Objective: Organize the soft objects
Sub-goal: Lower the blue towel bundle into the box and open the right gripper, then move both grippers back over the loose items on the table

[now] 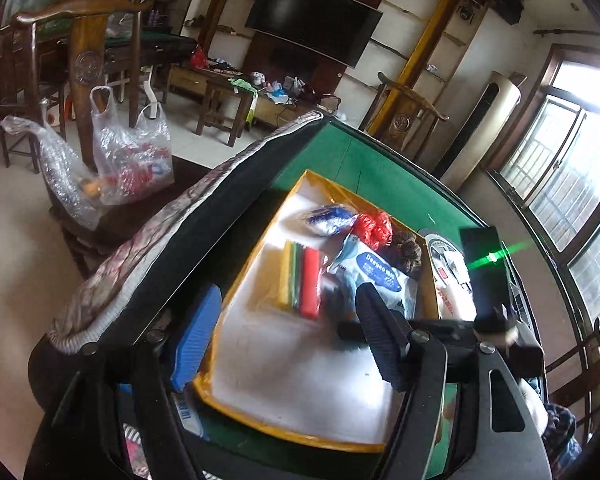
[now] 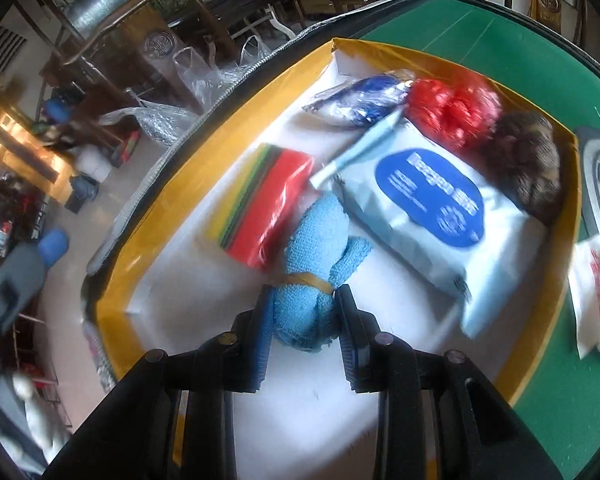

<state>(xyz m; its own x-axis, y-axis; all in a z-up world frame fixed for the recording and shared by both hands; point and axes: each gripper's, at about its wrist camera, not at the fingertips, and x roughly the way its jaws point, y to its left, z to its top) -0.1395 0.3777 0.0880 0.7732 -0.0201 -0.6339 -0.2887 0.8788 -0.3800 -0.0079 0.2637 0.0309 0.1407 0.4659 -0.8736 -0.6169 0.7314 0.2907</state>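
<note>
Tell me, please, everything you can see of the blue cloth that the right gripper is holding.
The blue cloth is a light blue terry towel, rolled into a bundle and cinched by a yellow band. The right gripper is shut on it, one finger on each side. It points away from the camera over the white floor of the yellow-walled box; its far end reaches the pack of coloured sheets. Whether it rests on the floor is unclear.

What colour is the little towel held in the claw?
Light blue towel, tied with a yellow band; clearest in the right wrist view.
</note>
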